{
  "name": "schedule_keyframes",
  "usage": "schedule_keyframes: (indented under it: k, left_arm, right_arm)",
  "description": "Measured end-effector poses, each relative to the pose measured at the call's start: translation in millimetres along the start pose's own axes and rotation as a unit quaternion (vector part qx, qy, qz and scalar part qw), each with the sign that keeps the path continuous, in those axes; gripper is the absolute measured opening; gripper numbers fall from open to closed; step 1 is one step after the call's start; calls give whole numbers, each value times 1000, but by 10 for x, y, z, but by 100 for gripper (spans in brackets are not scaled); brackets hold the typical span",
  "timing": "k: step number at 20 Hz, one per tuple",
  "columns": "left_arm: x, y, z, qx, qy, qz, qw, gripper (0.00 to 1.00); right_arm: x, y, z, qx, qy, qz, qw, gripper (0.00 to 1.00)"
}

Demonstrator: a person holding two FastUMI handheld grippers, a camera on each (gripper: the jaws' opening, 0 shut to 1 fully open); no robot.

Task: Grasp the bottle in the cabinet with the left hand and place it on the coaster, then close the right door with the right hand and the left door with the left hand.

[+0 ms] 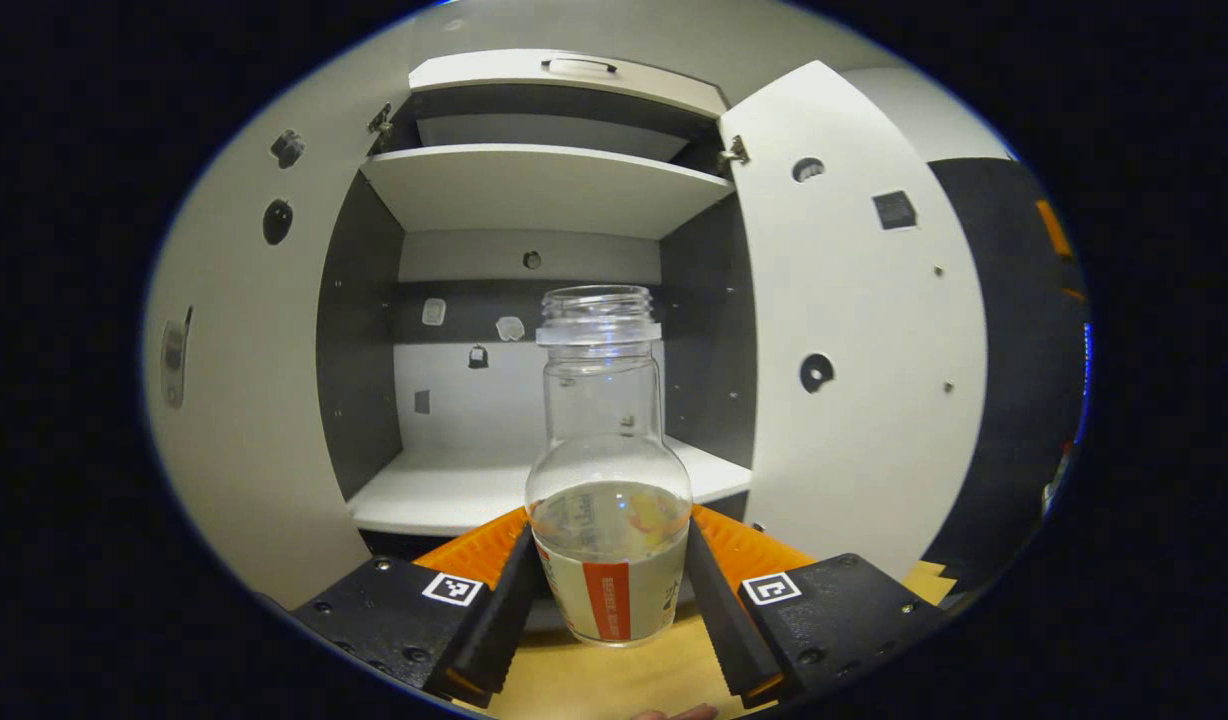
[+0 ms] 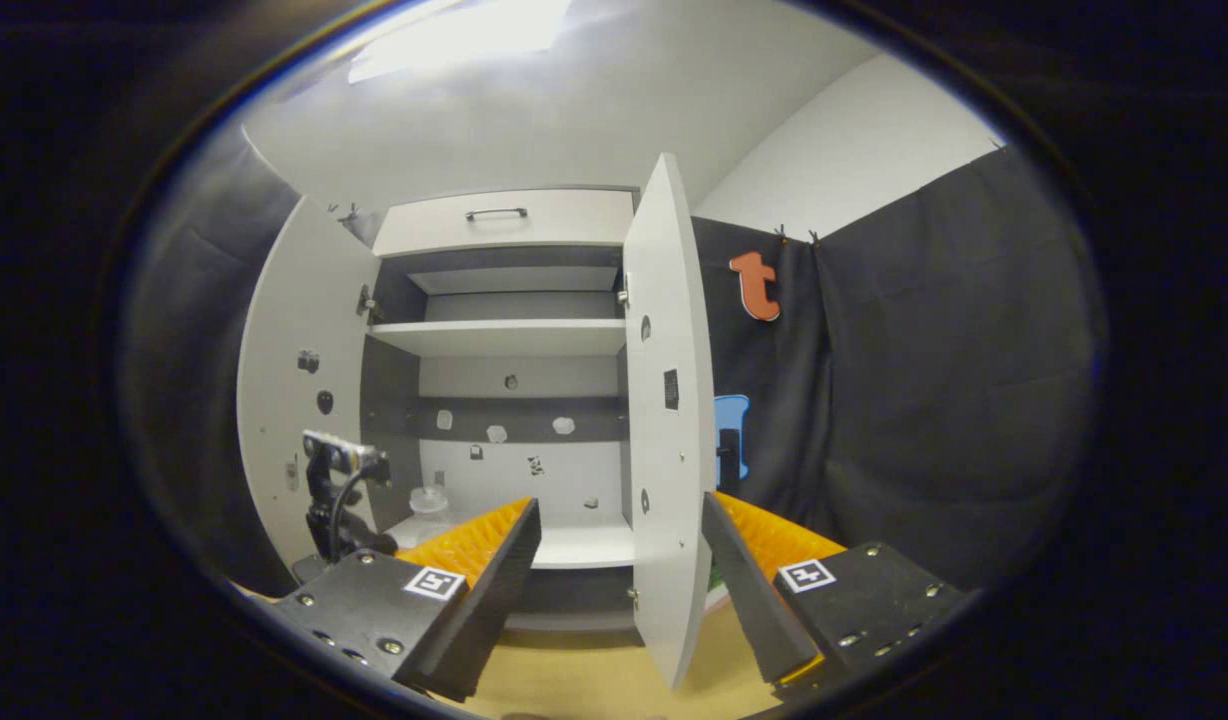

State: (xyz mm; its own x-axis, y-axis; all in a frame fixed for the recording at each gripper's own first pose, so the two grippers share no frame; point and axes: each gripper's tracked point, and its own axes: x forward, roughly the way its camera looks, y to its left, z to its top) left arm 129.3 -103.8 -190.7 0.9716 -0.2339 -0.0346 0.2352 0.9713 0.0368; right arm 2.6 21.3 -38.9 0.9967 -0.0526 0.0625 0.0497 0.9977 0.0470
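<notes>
Between the left gripper [image 1: 611,590] fingers the uncapped bottle [image 1: 608,480] sits clamped, right gripper [image 2: 619,580] spread wide around the right door [image 2: 667,420] — tilt it, I'd say, and liquid spills.

We are in a recording booth, not a lived-in home: black cloth [image 2: 904,400] hangs as a wall beside a plain white wall [image 2: 854,150]. A lone cabinet [image 2: 504,340] stands on a wooden desk [image 2: 594,690], doors open, shelves bare. We also see a small camera on a stand [image 2: 334,490] at the desk's left edge.
</notes>
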Motion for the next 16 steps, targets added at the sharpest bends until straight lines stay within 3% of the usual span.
schedule_keyframes:
  k: [1,2,5,10,11,12,16]
  left_arm:
    - [-97,-67,-194,-3,8,3,1000,79]
    - [-177,-139,-399,-10,11,5,1000,79]
    - [-375,-290,-1006,-29,32,13,999,80]
    - [-761,-573,-1796,-54,40,-16,998,80]
    - [-824,-616,-2003,-49,55,-23,997,80]
    - [-886,-616,-2192,-41,70,-26,996,80]
    - [-1120,-625,-2582,-35,93,-35,994,80]
  right_arm:
    - [-63,-23,-31,-2,4,9,1000,94]
    - [-123,-83,-63,-6,8,13,1000,98]
    - [-264,-247,-197,-7,28,21,999,98]
    - [-345,-466,-546,3,67,24,997,98]
    - [-350,-479,-623,7,75,29,997,94]
    - [-342,-497,-708,11,86,32,996,98]
    - [-355,-570,-959,7,120,41,992,98]
